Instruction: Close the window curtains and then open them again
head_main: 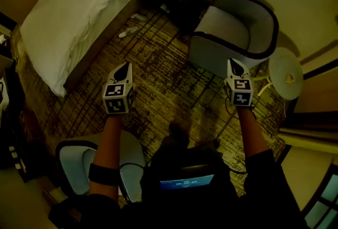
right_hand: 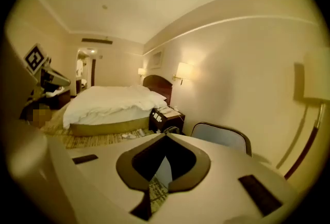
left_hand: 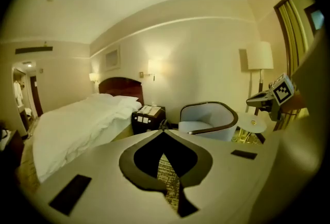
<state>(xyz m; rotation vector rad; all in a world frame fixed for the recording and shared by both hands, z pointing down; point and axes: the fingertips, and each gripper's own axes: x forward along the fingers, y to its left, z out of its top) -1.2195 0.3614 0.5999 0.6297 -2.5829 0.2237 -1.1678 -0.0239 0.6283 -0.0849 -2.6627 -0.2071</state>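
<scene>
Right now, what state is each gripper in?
Left gripper: closed, holding nothing.
Right gripper: closed, holding nothing.

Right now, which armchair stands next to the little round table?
The far armchair, past the right gripper; the other armchair sits under the left arm.

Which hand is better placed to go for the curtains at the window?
Likely the right. The window and what looks like curtain sit at the head view's right edge, on the right tool's side. The left tool hangs nearer the bed. Both tools are shut and empty.
</scene>
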